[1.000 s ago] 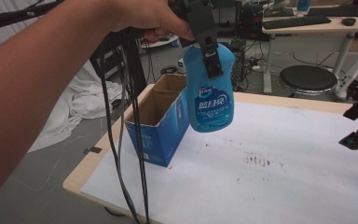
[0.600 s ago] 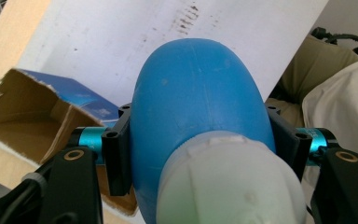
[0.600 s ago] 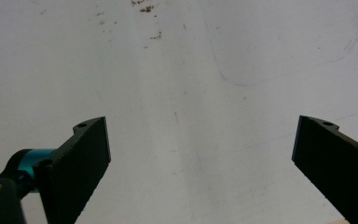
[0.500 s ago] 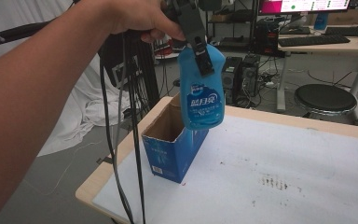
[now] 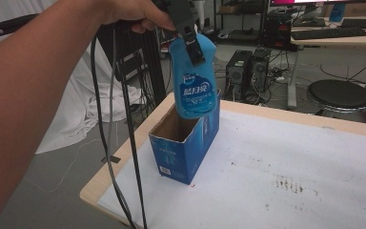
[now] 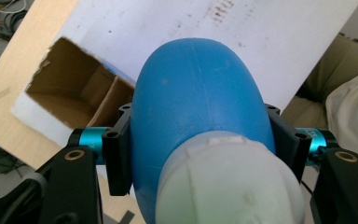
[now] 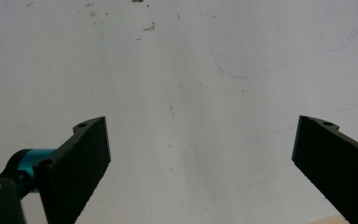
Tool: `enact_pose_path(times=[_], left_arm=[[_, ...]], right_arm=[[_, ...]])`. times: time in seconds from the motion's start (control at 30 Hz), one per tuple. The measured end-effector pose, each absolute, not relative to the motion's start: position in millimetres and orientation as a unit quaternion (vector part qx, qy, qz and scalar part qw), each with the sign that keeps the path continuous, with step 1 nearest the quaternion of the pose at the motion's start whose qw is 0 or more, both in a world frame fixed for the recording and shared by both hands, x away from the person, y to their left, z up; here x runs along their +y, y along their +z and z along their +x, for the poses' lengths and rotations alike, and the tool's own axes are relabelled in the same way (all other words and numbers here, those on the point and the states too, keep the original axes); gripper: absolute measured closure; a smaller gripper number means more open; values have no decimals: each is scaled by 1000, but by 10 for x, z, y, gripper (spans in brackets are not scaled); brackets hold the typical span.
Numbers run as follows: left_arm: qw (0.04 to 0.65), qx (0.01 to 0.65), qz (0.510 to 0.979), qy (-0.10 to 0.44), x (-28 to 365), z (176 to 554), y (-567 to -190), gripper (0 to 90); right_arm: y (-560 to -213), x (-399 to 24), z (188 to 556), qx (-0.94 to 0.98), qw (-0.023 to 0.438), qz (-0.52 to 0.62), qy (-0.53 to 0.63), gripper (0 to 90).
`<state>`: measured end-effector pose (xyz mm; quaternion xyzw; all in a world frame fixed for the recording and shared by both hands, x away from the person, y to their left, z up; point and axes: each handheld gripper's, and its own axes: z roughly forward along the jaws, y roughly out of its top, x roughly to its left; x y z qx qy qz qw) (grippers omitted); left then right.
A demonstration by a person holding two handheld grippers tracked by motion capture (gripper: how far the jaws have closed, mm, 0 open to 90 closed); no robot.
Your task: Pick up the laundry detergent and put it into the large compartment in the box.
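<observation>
A blue detergent bottle with a white cap hangs upright in the air, its base just above the open top of a blue cardboard box on the white table. My left gripper is shut on the bottle's upper part, held from above by a hand. In the left gripper view the bottle sits between both black jaws of the left gripper, with the box opening below and to the left. My right gripper stands open over bare white tabletop, nothing between its jaws.
Black cables hang from the left hand past the table's left corner. Beyond the table are a round black stool, computer towers and a desk with a keyboard. White cloth lies on the floor at left.
The left gripper has carried the bottle from beside the box's right wall to over its open top. The bottle stays gripped.
</observation>
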<state>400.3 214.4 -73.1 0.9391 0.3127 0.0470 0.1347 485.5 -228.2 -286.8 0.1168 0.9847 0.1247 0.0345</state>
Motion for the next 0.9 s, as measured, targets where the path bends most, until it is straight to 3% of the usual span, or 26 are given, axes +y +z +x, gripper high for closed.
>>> enact_pose_path(times=[0.43,0.9], left_arm=[[111,319,939,60,2399,4101,-914,372],[81,315,944,53,2472,4150,-1366,373]], right_arm=[[-2905,-2293,4900,985,32,122,121,33],[-2916,-2281,4885,985,32,124,119,33]])
